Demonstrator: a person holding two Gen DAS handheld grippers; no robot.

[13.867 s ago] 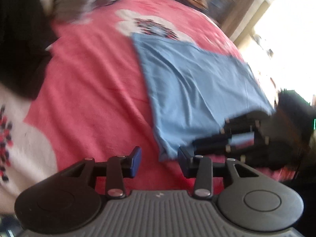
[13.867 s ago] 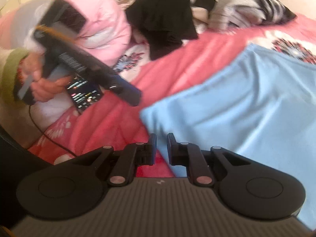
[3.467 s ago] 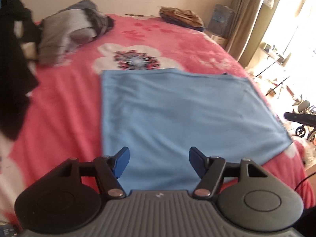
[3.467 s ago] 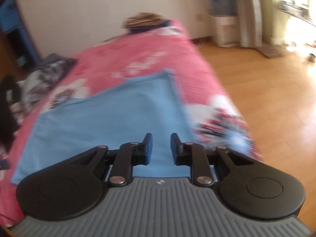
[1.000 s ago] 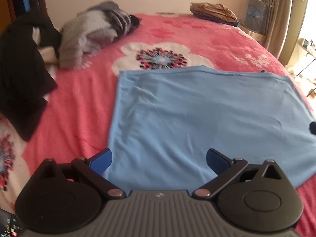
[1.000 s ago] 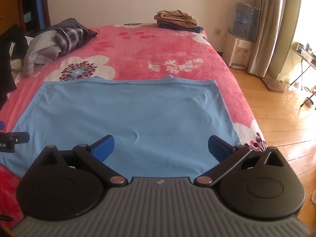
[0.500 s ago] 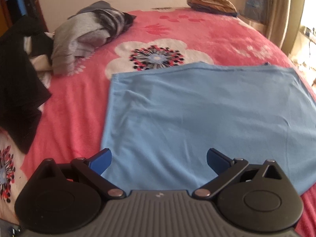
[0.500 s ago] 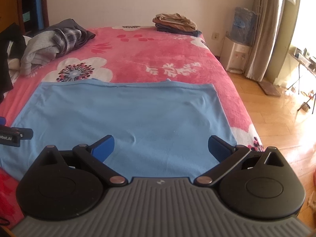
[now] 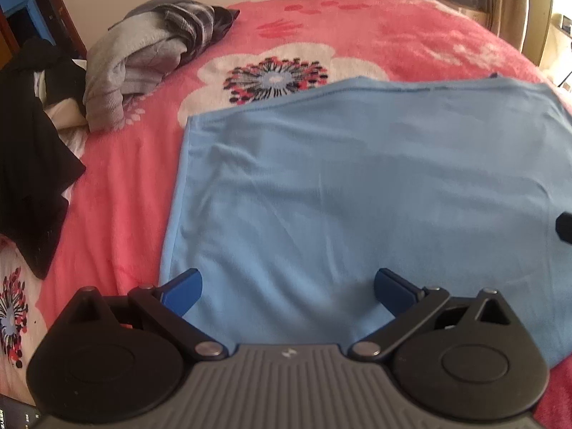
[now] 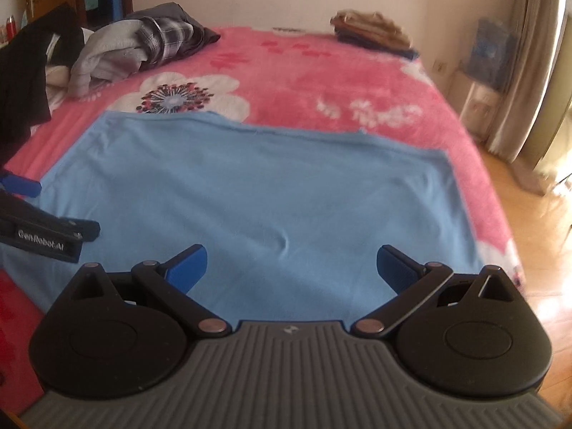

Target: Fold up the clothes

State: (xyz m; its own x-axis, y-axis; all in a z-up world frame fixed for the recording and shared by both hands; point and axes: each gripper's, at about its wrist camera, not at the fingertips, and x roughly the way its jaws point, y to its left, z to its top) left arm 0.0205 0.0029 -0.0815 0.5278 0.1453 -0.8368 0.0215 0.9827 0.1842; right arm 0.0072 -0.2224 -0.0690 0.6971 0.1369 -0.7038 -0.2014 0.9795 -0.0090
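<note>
**Daylight floods in from the right, softening both views**

Strong sunlight enters past the curtain [image 10: 536, 53] on the right, blowing out that edge and glaring off the wooden floor [image 10: 557, 250]. The pink blanket [image 9: 357, 25] is evenly lit, with faint shadows. Both views are slightly soft; fisheye curvature bends the edges, and far items blur.

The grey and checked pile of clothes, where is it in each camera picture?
Left wrist view: the grey and checked pile of clothes lies at the upper left, on the pink blanket, beyond the blue cloth.
Right wrist view: the pile lies at the upper left too, near the far wall.
Shared landmark: the white flower print, between the pile and the blue cloth's far edge.
</note>
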